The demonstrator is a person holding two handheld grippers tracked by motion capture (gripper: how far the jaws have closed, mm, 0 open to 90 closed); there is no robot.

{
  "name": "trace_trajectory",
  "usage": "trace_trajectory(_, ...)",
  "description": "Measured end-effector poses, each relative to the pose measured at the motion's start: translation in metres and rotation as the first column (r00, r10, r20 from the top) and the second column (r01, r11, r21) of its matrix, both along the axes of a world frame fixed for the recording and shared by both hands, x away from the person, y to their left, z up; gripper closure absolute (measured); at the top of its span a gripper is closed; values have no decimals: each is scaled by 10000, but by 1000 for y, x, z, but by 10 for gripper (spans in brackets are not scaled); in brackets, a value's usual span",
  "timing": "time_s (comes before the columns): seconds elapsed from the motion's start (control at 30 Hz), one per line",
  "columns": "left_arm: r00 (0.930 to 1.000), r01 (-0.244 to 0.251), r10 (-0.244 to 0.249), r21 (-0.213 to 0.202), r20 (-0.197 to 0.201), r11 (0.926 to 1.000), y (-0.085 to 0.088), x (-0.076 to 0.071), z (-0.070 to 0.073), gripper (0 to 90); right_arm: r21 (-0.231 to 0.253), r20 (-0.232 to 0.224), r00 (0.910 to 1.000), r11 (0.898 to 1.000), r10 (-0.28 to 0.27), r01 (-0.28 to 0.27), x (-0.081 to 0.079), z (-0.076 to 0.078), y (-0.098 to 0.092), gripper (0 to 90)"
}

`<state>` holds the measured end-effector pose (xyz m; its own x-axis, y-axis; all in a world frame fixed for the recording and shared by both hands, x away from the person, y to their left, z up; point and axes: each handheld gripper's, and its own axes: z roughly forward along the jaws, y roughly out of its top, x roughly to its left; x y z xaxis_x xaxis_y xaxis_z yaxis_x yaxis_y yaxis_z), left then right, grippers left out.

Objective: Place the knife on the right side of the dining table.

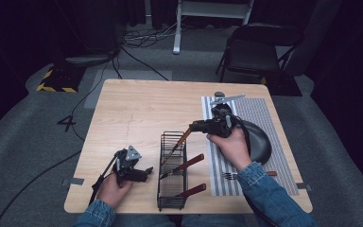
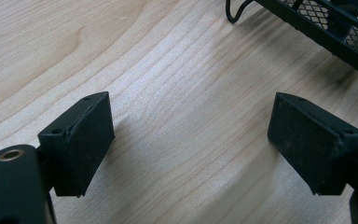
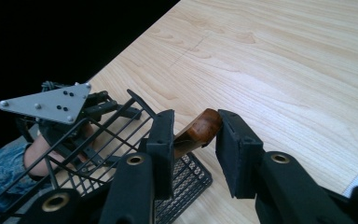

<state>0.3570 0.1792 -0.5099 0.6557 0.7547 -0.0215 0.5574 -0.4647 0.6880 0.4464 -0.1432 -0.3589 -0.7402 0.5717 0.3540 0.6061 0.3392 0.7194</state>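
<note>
- High view: the right gripper (image 1: pixel 192 126) pinches the brown wooden handle (image 1: pixel 185 136) of a utensil that leans in the black wire basket (image 1: pixel 172 198) at the pale wooden table's (image 1: pixel 137 109) front. The left gripper (image 1: pixel 147 170) rests beside the basket.
- Left gripper view: its jaws gape wide over bare wood, holding nothing.
- Right gripper view: the jaws close on the handle's rounded, glossy tip (image 3: pixel 204 127). It looks stiff, light and probably slippery, so a grip lower down the handle would be surer.

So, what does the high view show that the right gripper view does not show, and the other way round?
High view alone: the dark plate, the striped mat, a fork on it, the folding chair, and two more brown-handled utensils in the basket. Right gripper view alone: close up, the right tool with its jaws around a brown handle. Both share the wire basket, the wooden table and the left tool.
</note>
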Motion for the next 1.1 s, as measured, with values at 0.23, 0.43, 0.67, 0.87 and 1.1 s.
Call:
trace_trajectory(0.23,10000,-2,2,0,1,10000,0,0,0,147,640,-500,9981,9974,350,-318,2,2,-2,725)
trace_trajectory(0.43,10000,-3,3,-2,1,10000,0,0,0,147,870,-405,9945,9919,967,-929,-9,14,3,785)
trace_trajectory(0.67,10000,-2,2,-3,-1,10000,0,0,0,146,471,-164,9936,9927,1116,-1107,-18,22,10,788)
trace_trajectory(0.87,10000,-1,1,0,0,10000,0,0,0,147,631,-450,9935,9928,1046,-1017,-12,20,9,792)
trace_trajectory(1.1,10000,0,0,1,0,10000,0,0,0,147,1521,-1064,9899,9853,940,-772,0,6,-5,798)
